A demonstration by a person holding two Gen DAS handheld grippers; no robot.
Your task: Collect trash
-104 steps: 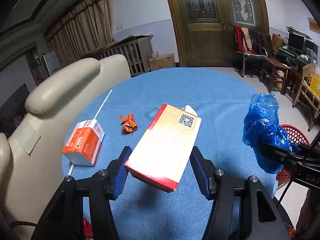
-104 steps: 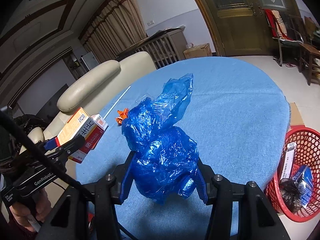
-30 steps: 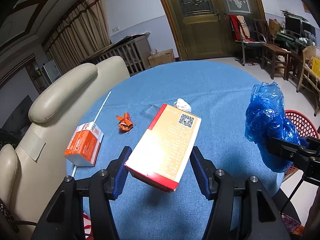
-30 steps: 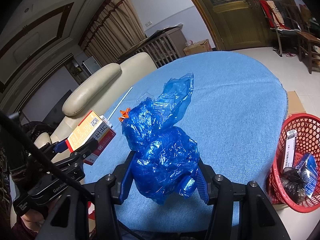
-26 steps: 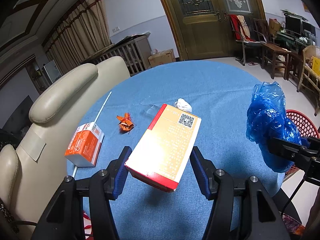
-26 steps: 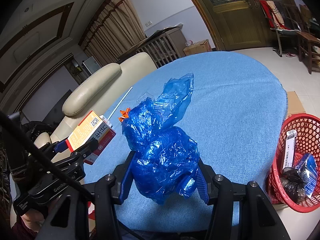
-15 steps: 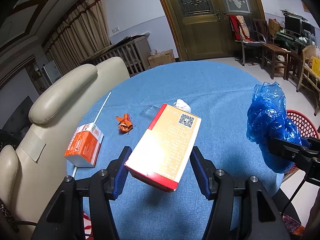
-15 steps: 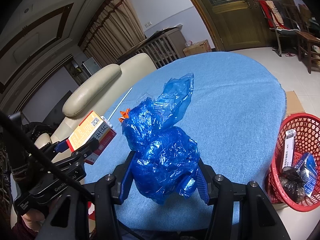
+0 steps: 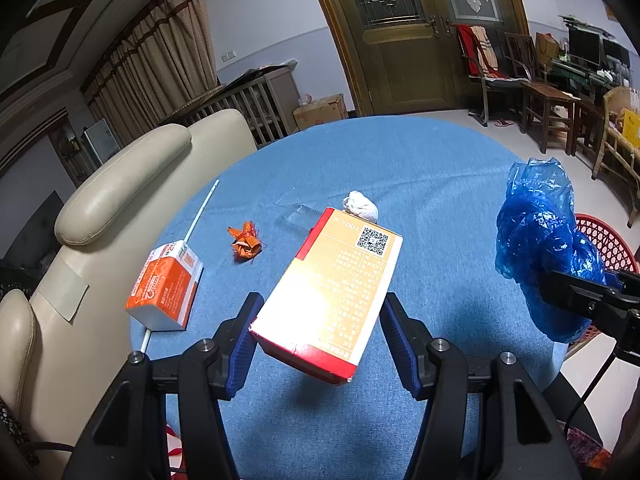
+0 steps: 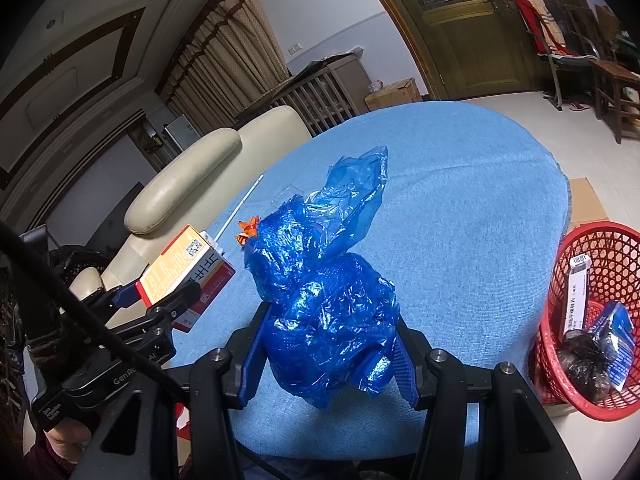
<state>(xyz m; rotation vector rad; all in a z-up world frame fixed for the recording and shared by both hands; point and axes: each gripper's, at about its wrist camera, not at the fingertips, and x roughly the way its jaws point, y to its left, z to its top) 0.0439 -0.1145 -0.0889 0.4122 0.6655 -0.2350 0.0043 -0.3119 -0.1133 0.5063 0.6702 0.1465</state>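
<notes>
My left gripper [image 9: 322,338] is shut on a yellow and red carton [image 9: 332,288] and holds it above the near part of the round blue table [image 9: 420,168]. My right gripper [image 10: 328,354] is shut on a crumpled blue plastic bag [image 10: 324,280], held above the table's near right edge; the bag also shows in the left wrist view [image 9: 536,236]. On the table lie an orange and white carton [image 9: 166,286] with a white straw, an orange wrapper [image 9: 245,240] and a white paper wad [image 9: 361,206]. The held carton also shows in the right wrist view [image 10: 184,266].
A red mesh basket [image 10: 556,280] with several pieces of trash stands on the floor right of the table. A cream leather chair [image 9: 120,184] is against the table's left side. Wooden chairs [image 9: 548,104] and a door stand behind.
Both grippers keep their hold. The views have barely shifted over the last second.
</notes>
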